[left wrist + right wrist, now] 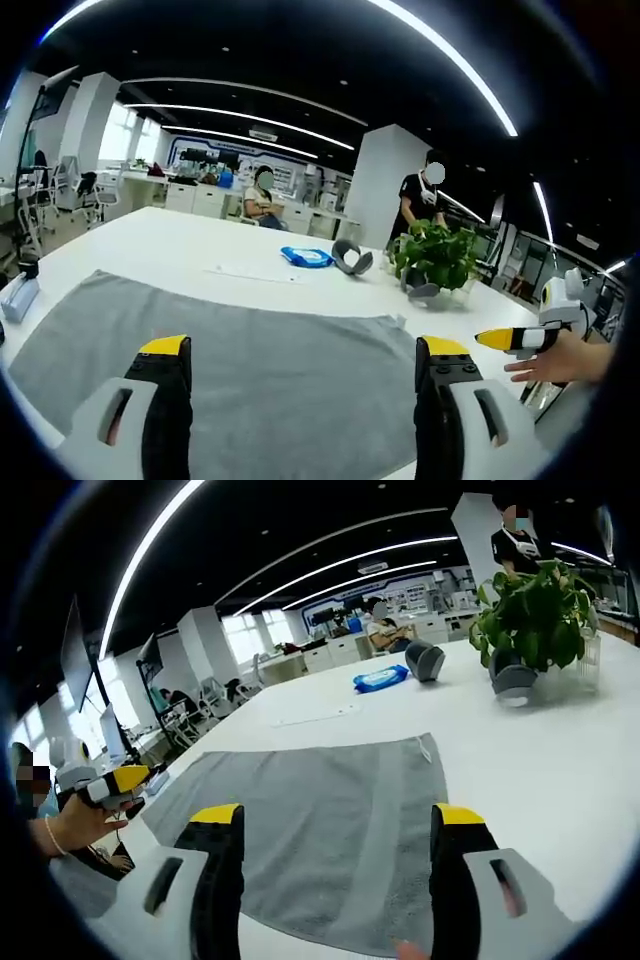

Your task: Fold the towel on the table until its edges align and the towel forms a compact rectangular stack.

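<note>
Both tongs, left (303, 355) and right (340, 820), hover wide open and empty above the flat towel (330, 820) on the desk (540, 760), the first fold apparently unstarted; next, grip its edge.

The towel (260, 350) is matt grey cloth with a soft nap, lying on a smooth white table (180, 240).

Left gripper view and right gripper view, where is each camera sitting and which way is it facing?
Left gripper view: rides on the left gripper, looking along its open jaws over the flat towel; the right gripper and a hand enter at right.
Right gripper view: rides on the right gripper, looking across the towel; the left gripper enters at left.
Both share the towel, table, plant and blue packet.
</note>
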The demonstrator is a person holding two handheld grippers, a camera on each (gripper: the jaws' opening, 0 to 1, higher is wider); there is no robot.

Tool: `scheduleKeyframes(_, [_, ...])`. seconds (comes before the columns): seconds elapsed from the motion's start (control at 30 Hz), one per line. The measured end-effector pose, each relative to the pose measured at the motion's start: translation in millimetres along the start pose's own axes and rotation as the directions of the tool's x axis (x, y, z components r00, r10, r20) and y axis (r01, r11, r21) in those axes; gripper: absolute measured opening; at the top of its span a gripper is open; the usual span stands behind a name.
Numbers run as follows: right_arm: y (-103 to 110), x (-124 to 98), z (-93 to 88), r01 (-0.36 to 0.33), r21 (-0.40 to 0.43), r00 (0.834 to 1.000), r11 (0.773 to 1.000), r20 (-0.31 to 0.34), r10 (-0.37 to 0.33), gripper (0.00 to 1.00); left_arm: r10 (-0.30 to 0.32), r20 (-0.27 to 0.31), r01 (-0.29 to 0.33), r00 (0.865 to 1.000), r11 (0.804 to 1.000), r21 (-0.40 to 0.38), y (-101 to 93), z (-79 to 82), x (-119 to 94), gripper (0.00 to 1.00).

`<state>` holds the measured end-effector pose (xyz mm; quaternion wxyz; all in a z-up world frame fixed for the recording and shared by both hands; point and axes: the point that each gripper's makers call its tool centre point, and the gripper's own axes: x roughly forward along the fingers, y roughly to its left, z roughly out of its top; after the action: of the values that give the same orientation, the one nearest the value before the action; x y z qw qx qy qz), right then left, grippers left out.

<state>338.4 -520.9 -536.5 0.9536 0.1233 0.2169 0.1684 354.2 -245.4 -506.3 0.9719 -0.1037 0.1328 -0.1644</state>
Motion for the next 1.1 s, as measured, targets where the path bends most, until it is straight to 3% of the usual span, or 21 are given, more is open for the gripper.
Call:
scheduleKeyframes(0.43, [-0.1, -1.5, 3.2, 0.001, 0.013, 1.000, 1.000, 0.015, -0.001, 0.75, 0.015, 0.005, -0.015, 1.000, 0.999, -0.030, 5.6, 0.7, -1.4, 0.95])
scheduleKeyframes(0.6, [-0.2, -1.0, 2.1, 0.000, 0.017, 1.000, 1.000, 0.009, 0.000, 0.74, 0.013, -0.005, -0.013, 1.000, 1.000, 0.011, 2.9, 0.4, -0.5, 0.94])
scheduleKeyframes(0.87, [-0.4, -1.0, 0.6, 0.001, 0.018, 1.000, 1.000, 0.002, -0.001, 0.73, 0.011, -0.001, -0.011, 1.000, 1.000, -0.010, 3.7, 2.0, -1.3, 0.92])
scheduleKeyframes(1.1, [-6.7, -2.5, -0.9, 0.031, 0.018, 1.000, 0.999, -0.004, -0.030, 0.72, -0.002, -0.012, 0.002, 1.000, 1.000, 0.025, -1.9, 0.0, -0.5, 0.91])
